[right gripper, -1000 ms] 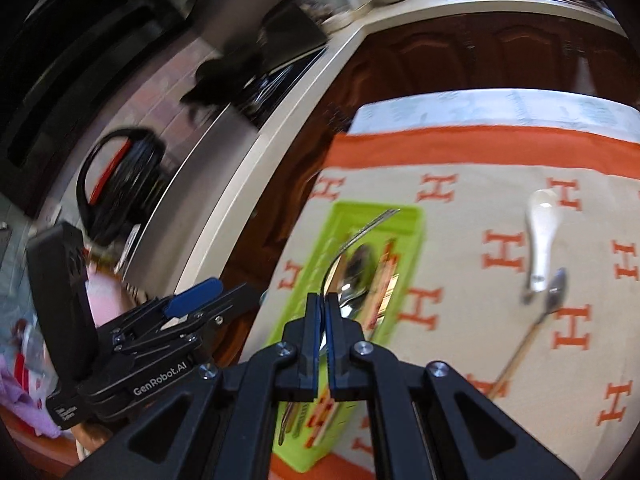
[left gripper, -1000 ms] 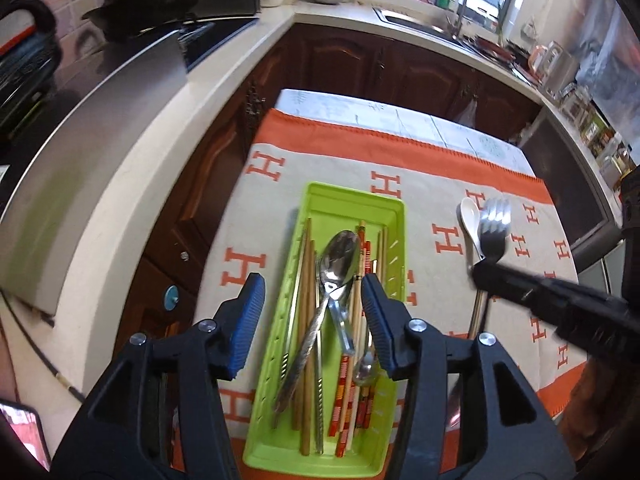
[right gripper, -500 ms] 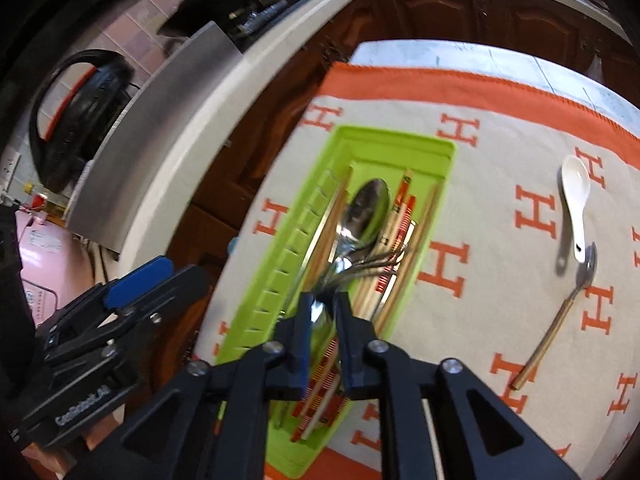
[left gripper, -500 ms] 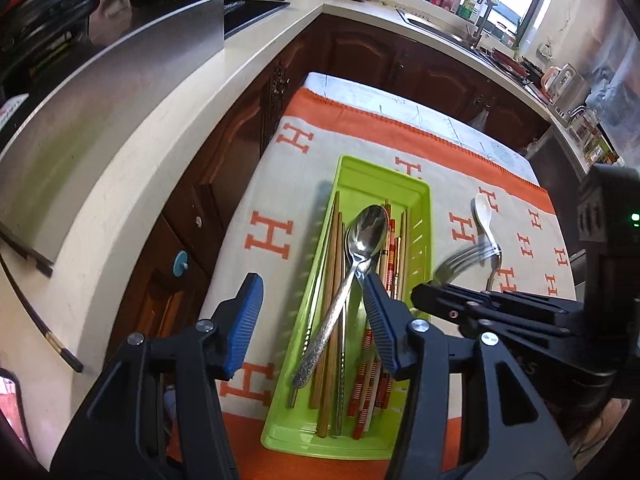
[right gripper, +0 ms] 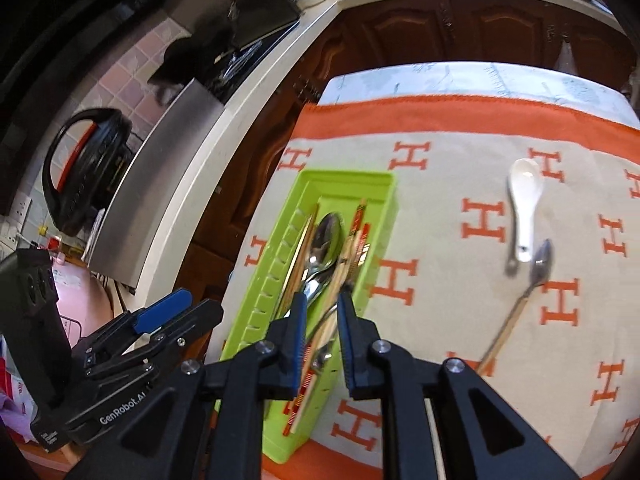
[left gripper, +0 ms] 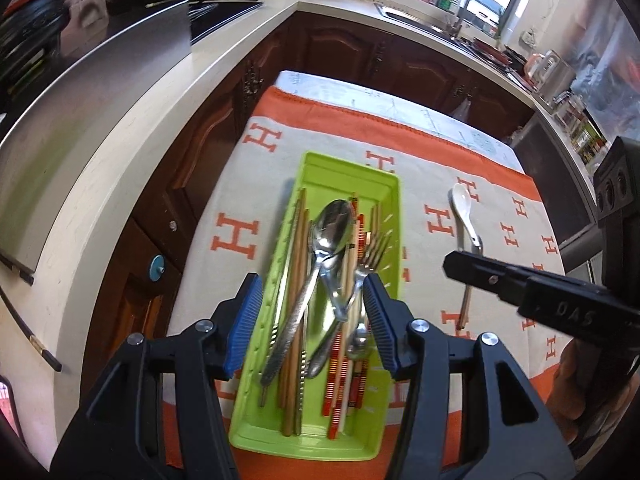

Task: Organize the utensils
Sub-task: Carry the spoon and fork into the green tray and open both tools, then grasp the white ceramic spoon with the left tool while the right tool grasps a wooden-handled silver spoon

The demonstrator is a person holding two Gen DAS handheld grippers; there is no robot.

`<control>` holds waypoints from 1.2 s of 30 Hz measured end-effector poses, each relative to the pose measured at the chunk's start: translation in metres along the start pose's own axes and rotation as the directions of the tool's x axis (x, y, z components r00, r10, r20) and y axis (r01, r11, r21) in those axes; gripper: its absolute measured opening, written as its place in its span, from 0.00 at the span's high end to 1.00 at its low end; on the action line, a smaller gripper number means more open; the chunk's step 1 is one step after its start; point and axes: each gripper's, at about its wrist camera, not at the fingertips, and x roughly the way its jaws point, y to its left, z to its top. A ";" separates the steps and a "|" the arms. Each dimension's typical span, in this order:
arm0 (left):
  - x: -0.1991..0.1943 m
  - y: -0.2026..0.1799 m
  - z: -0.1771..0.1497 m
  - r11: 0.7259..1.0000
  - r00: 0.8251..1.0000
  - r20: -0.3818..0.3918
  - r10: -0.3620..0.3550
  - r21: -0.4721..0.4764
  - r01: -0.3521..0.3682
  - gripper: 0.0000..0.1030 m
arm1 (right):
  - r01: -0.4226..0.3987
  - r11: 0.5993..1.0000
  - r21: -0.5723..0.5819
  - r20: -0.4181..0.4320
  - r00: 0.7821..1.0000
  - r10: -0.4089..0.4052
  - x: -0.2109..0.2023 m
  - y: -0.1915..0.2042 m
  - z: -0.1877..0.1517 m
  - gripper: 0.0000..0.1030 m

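Note:
A lime-green tray lies lengthwise on the H-patterned cloth. It holds wooden chopsticks, red-striped chopsticks, a large steel spoon and a fork lying free on top. My left gripper hangs open above the tray's near half and grips nothing. My right gripper is open and empty over the tray's right side. To the right on the cloth lie a white ceramic spoon and a wooden-handled metal spoon.
An L-shaped kitchen counter with dark wood cabinets runs along the left and far sides. A steel panel and a black appliance stand on it. The cloth's orange border marks the table's far edge.
The right gripper carried the fork over the tray, opened and let it go. The fork now lies in the tray and the right gripper has drawn back to the right. The left gripper stayed open.

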 end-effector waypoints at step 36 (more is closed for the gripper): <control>0.109 -0.147 0.040 0.992 0.989 -0.140 -0.049 0.107 0.064 0.52 | 0.228 0.944 0.239 -0.137 0.970 -0.199 0.040 -0.145 -0.001 0.85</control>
